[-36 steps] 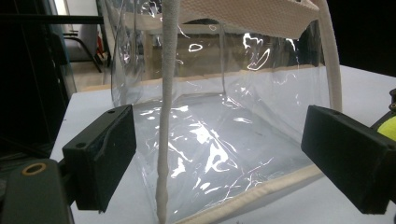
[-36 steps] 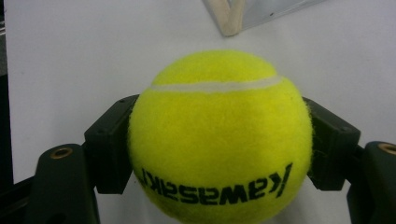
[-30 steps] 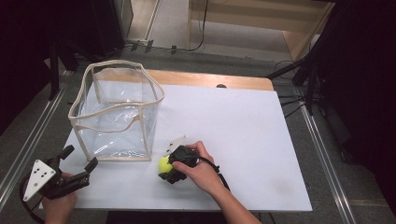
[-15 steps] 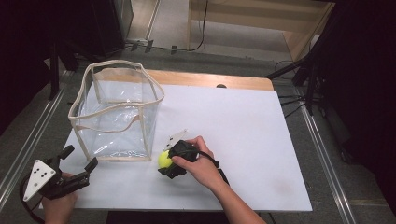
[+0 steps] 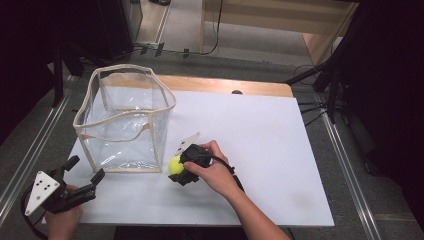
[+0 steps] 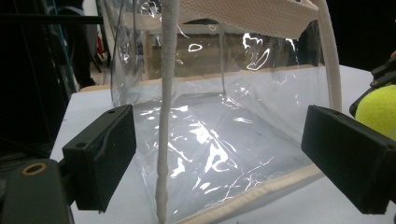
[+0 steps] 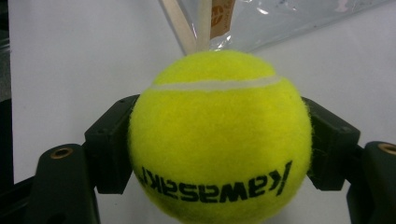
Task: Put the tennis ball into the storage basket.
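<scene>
White surface: we judge our right gripper clamps the ball between its jaws for bagging; left gripper gapes before the bag.

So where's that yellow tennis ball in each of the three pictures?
High view: the tennis ball sits low and centre, between the right gripper's jaws, just right of the clear bag.
Left gripper view: far right edge, beside the bag.
Right gripper view: dead centre, clamped by both jaws.
Shared landmark: the bag's cream trim.
</scene>
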The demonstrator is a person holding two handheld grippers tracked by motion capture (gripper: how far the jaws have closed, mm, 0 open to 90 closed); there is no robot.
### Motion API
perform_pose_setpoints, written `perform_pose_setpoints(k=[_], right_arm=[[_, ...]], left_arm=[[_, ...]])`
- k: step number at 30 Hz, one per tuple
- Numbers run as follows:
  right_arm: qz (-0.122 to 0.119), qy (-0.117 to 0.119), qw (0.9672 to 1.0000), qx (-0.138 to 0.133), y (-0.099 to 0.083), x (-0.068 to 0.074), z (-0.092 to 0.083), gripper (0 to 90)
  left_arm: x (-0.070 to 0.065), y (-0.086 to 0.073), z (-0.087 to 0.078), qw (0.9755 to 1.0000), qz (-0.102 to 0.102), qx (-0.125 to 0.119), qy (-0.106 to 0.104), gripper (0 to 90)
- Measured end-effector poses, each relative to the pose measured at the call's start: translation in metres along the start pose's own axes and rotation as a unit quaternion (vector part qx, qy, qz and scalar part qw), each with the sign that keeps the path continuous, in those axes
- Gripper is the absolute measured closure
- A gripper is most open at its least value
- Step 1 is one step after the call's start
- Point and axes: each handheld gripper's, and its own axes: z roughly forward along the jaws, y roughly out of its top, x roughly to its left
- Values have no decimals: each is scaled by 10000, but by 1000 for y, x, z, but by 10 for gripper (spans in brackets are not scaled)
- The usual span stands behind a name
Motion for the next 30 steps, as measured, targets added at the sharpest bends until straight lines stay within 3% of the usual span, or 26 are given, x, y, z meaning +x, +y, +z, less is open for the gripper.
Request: perform_pose_setpoints(k=[30], right_arm=[[-81,35,9999,-89,21,-13,-22,227]], left_arm=[[0,0,0,10000,-23,-12,-9,104]])
